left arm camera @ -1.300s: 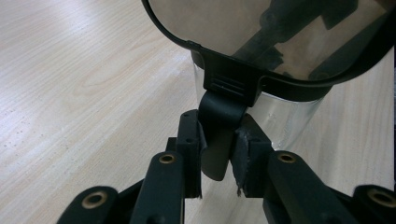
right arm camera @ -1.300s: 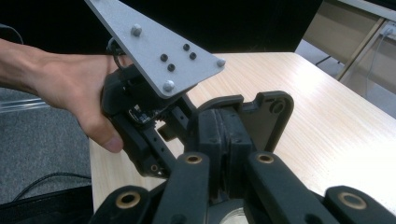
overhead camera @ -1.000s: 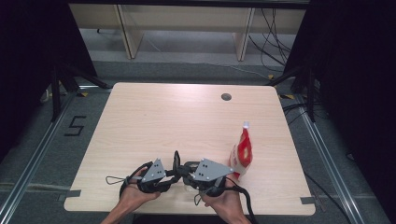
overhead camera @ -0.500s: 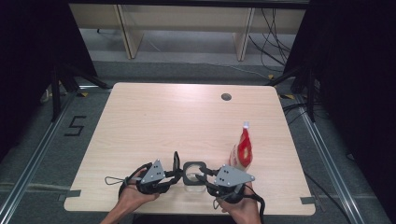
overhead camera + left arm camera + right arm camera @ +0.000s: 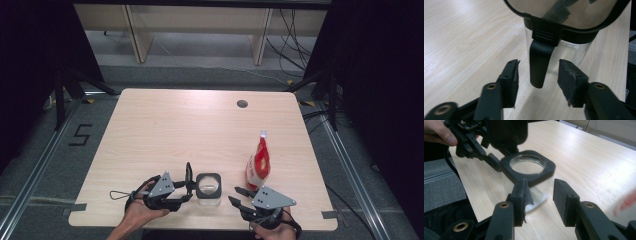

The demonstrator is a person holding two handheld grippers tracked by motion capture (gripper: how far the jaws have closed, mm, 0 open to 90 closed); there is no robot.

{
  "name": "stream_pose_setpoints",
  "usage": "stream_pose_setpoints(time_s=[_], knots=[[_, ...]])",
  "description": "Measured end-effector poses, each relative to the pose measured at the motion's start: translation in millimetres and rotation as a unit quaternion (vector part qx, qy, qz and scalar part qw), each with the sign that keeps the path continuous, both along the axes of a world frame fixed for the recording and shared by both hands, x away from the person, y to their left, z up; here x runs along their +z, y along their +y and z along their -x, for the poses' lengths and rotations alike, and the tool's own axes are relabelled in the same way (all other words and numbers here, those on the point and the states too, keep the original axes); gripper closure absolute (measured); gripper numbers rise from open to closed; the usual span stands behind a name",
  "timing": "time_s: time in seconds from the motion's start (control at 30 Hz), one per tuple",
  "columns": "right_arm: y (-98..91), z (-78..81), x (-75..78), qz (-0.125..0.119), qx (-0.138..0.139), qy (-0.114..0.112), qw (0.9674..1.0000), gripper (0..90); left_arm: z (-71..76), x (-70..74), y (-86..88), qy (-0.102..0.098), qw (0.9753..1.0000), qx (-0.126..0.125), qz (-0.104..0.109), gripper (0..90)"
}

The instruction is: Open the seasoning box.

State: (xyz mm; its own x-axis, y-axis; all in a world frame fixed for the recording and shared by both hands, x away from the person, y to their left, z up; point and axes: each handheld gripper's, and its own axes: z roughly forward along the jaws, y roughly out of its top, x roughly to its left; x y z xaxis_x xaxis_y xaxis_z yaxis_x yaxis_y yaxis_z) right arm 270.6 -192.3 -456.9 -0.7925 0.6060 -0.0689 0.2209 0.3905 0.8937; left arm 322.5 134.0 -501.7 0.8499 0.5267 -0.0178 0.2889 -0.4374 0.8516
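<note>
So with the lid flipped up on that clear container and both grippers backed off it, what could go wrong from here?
1. The container stands near the table's front edge; a nudge could push it off.
2. The left gripper, jaws just opened, straddles the black lid latch without touching; a bump could drop the raised lid.
3. The red pouch stands upright beside the right gripper, whose jaws also just widened; a careless reach may topple it.

one clear jar with black rim, one red-and-white pouch, two hand-held grippers, one table

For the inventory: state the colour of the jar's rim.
Black, around a clear jar; shows best in the right gripper view.
</note>
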Motion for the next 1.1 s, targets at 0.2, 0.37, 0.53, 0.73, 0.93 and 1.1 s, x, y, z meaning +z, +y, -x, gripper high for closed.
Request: stream_pose_setpoints(time_s=[0.2,0.37,0.53,0.73,0.93,1.1], knots=[[-15.9,4.2,-5.4,-0.005,-0.020,0.013,0.9997,59.2,5.3,0.8,1.9,0.004,1.0000,0.001,-0.001,36.3],[-25.5,7.7,-8.1,-0.006,-0.037,0.021,0.9991,54.5,10.0,2.1,3.4,0.013,0.9999,0.004,-0.001,29.8],[-33.7,11.0,-11.2,0.001,-0.049,0.027,0.9984,51.0,10.2,3.3,7.4,0.015,0.9998,0.011,-0.009,25.3],[-42.3,12.4,-13.4,-0.006,-0.066,0.044,0.9968,47.2,10.4,1.6,8.4,0.030,0.9992,0.025,-0.004,19.1],[-46.8,16.6,-13.6,-0.008,-0.092,0.055,0.9942,45.6,11.8,3.5,11.0,0.033,0.9988,0.035,-0.004,16.1],[-53.0,17.2,-15.1,-0.006,-0.102,0.051,0.9934,43.6,13.0,3.0,10.8,0.039,0.9981,0.047,0.003,16.1]])
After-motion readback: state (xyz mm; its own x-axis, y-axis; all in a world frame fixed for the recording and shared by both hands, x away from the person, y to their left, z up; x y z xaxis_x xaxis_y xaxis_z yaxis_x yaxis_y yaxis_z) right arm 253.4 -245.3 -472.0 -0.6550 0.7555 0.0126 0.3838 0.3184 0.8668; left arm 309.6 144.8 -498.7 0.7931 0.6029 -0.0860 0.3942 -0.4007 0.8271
